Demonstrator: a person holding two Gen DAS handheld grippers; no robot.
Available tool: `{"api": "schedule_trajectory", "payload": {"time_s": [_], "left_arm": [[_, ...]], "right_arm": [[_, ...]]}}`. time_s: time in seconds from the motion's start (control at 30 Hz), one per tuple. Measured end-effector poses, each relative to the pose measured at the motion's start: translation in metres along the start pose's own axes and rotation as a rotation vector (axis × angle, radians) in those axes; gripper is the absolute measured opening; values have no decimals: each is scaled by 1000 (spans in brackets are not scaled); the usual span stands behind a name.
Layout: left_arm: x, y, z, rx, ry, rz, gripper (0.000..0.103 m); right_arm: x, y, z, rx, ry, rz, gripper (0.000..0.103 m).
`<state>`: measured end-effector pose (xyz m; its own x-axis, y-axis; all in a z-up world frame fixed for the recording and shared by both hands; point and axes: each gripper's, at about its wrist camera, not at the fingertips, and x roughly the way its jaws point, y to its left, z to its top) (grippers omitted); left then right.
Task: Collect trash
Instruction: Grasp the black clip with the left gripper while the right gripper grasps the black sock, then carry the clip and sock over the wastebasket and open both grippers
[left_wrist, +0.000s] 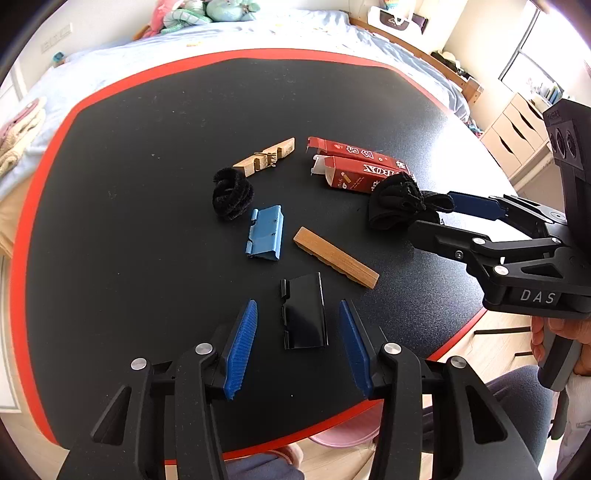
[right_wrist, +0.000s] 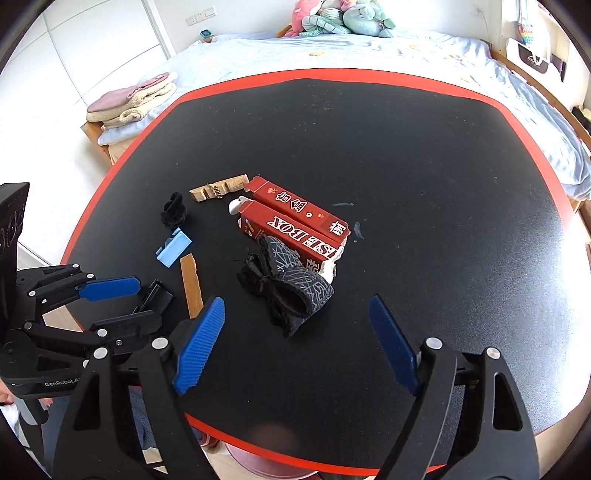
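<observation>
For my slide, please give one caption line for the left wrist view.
Open left gripper hovers around a glossy black metal clip on the red-edged black table, amid scattered trash.

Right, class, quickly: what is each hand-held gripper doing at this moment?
Left hand-held gripper: open, empty, straddling the black clip.
Right hand-held gripper: open, empty, near the black cloth.

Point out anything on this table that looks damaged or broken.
The red carton lies on its side, torn open, with ragged white edges at both ends. A wooden clothespin is apart: one half keeps the spring, the other half lies separately. The blue clip and black clip have no handles.
</observation>
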<state>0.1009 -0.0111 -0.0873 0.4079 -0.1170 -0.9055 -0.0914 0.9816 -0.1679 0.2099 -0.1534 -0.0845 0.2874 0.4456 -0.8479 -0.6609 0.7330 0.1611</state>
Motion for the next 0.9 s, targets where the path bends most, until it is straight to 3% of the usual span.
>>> {"api": "schedule_trajectory", "payload": {"time_s": [0.1, 0.33, 0.4, 0.9], "left_arm": [[0, -1, 0, 5, 7, -7, 25], [-2, 2, -4, 14, 6, -26, 23], [-2, 2, -6, 14, 3, -27, 23], [-20, -1, -10, 36, -29, -43, 23]], "right_arm": [[2, 2, 1, -10, -2, 4, 64], [4, 5, 2, -20, -5, 4, 42], [4, 5, 2, -25, -6, 4, 30], [-27, 8, -13, 7, -47, 18, 26]]}}
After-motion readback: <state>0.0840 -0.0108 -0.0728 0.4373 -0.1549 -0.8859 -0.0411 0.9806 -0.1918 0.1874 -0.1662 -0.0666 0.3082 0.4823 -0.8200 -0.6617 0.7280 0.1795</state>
